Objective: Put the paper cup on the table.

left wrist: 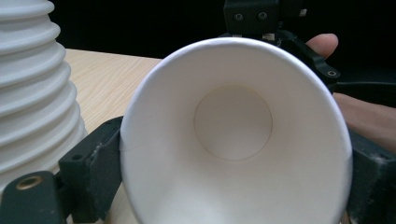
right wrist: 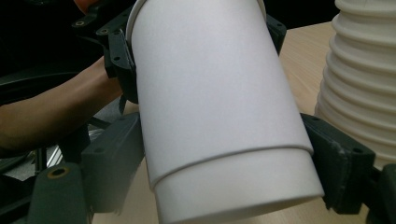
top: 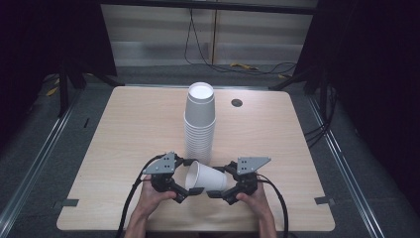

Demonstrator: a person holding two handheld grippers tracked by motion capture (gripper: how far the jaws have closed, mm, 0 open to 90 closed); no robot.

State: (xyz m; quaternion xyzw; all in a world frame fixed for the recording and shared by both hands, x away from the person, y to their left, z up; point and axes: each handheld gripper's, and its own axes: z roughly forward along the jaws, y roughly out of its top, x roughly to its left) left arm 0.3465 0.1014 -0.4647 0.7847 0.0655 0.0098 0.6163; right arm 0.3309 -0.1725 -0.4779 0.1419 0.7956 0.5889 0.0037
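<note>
Left gripper view: my left gripper (left wrist: 233,186) has its jaws pressed on the rim end of a white paper cup (left wrist: 233,154), and I'm staring straight into its round bottom. My right gripper (right wrist: 224,177) is clamped on the same cup's base end, so it lies sideways between the two, just above the table (top: 124,129). Just beyond both tools stands the cup stack (top: 199,124), ribbed with rolled rims. Judging the next bit: I'd keep the squeeze light, since thin tapered paper buckles easily, and let one side go before turning it upright. Smooth matte wall, pale wood-grain top underneath.
</note>
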